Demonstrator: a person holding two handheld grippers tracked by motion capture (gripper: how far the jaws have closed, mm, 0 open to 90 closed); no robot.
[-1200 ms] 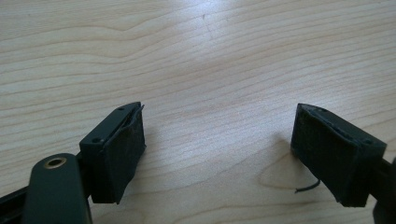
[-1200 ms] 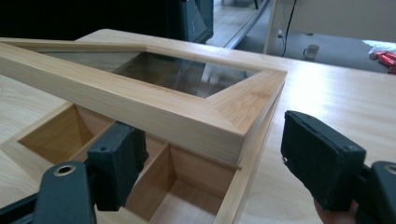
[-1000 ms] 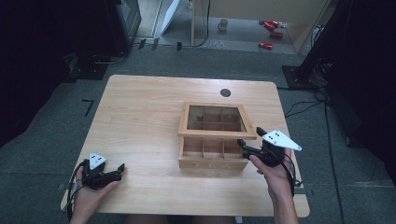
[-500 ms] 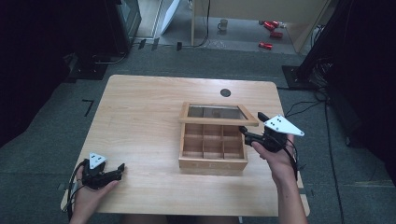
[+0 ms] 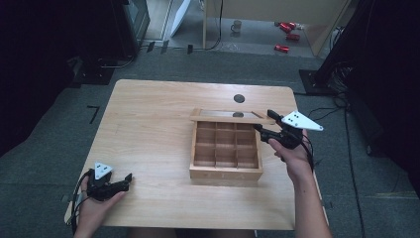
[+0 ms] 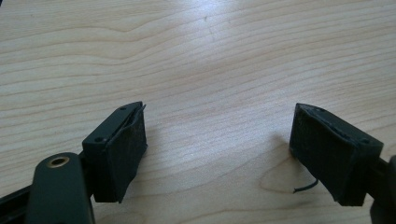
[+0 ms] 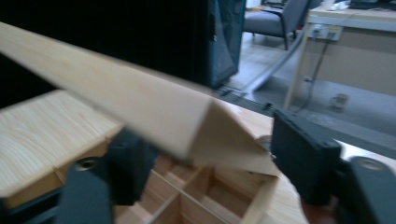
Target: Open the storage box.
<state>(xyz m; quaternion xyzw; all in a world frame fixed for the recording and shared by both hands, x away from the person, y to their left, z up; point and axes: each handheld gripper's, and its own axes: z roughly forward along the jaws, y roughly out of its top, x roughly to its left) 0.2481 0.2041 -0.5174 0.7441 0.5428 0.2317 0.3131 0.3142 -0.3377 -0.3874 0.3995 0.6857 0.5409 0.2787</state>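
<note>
Right tool (image 7: pixel 201 163) view shows lid (image 7: pixel 140 112) corner between its jaws.

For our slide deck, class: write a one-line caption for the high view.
Right gripper lifts the glass-paned lid of a wooden compartment box; left gripper rests open on the table.

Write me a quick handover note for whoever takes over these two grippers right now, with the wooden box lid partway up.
Right gripper: at the right corner of the lid, jaws either side of it; they have just been closing, and whether the pads press it I cannot tell.
Left gripper: open, holding nothing, resting on the table near its front left corner.
Box: near the table's middle right; its compartments look empty.
Done: lid raised, standing steeply over the back edge.
Left: probably swing the lid fully open, then let go.
</note>
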